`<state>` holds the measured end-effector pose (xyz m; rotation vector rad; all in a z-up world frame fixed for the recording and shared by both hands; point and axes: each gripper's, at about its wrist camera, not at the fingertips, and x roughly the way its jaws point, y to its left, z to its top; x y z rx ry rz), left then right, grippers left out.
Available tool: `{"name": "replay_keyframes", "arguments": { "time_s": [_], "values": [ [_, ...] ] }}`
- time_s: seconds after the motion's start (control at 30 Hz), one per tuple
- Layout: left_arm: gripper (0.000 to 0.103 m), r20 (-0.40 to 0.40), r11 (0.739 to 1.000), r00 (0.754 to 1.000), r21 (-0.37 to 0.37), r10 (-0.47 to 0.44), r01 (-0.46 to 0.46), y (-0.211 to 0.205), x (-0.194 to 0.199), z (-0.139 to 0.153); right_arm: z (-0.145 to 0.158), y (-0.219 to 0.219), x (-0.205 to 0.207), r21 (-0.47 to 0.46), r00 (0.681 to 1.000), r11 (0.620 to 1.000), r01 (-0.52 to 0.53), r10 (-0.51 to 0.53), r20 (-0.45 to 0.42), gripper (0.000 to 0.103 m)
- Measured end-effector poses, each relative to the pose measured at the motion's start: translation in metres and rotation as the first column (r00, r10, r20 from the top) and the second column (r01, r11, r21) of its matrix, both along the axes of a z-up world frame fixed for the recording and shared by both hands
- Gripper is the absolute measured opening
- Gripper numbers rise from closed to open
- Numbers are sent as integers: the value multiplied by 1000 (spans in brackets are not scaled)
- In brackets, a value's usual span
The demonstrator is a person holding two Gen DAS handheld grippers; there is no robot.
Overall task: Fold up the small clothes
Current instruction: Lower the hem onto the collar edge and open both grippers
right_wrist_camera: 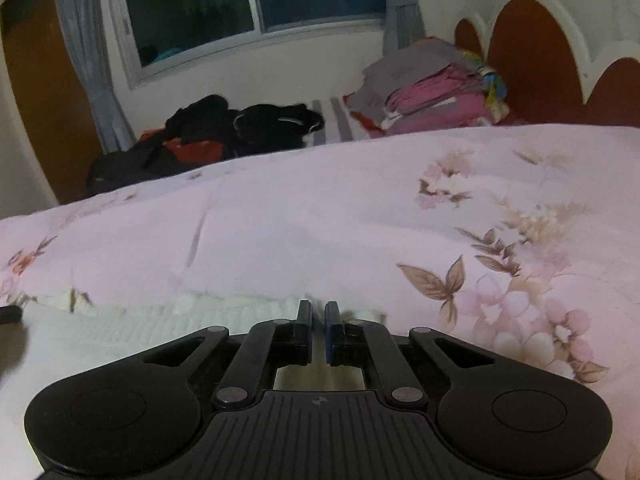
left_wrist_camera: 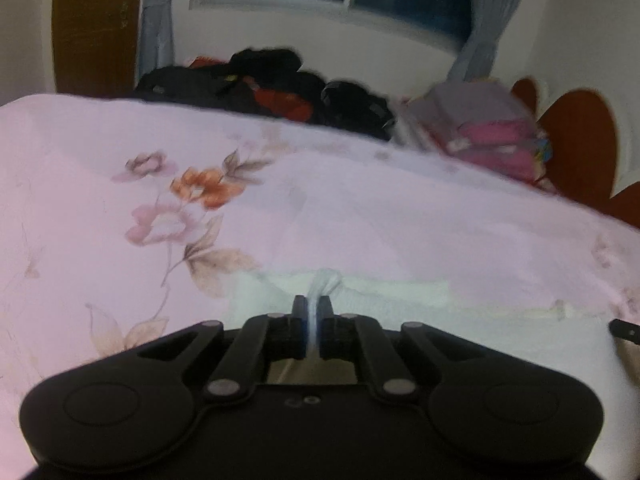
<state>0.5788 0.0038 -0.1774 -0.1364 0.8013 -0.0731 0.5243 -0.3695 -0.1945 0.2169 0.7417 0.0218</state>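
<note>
Black plastic fingers are filling the bottom of both wrist views, pointing down and forward over a bed. The left gripper (left_wrist_camera: 312, 308) is pinching shut on a bunched-up ridge of a small white garment (left_wrist_camera: 380, 296), with a tuft of the cloth poking up just past its tips. The right gripper (right_wrist_camera: 319, 312) is sitting closed at the far edge of the same white garment (right_wrist_camera: 160, 320); a thin sliver of cloth seems to be caught between its blue-edged pads, though the blur is making that hard to confirm. The garment is lying flat on the near part of the bed, spreading sideways between the two grippers.

Under and beyond it, a pale pink quilt (left_wrist_camera: 360, 208) printed with orange and mauve flowers is covering the bed. Farther back, a heap of black and red clothes (right_wrist_camera: 208, 136) is lying along the far side of the bed, and beside it a stack of folded pink and grey clothes (right_wrist_camera: 432, 92) is resting near the scalloped reddish-brown headboard (right_wrist_camera: 532, 52). Behind everything, a dark window (right_wrist_camera: 248, 4) with grey curtains is set in a white wall.
</note>
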Motion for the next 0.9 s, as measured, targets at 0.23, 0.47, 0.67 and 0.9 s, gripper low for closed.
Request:
{"name": "replay_keyframes", "arguments": {
  "time_s": [0.23, 0.47, 0.67, 0.9],
  "values": [
    [36, -7, 1000, 1000, 19, 3, -3, 1, -7, 11, 14, -7, -11, 49, 999, 998, 29, -31, 31, 3],
    [50, 26, 999, 1000, 54, 1, -2, -1, -23, 26, 28, 0, -22, 66, 999, 997, 26, -29, 39, 6],
    [52, 66, 996, 997, 75, -46, 41, -12, -39, 47, 42, 14, -37, 36, 994, 999, 25, -28, 101, 74],
    [57, 94, 991, 987, 58, -127, 122, -36, -62, 62, 53, 33, -48, 33, 994, 999, -27, 23, 107, 63]
  ]
}}
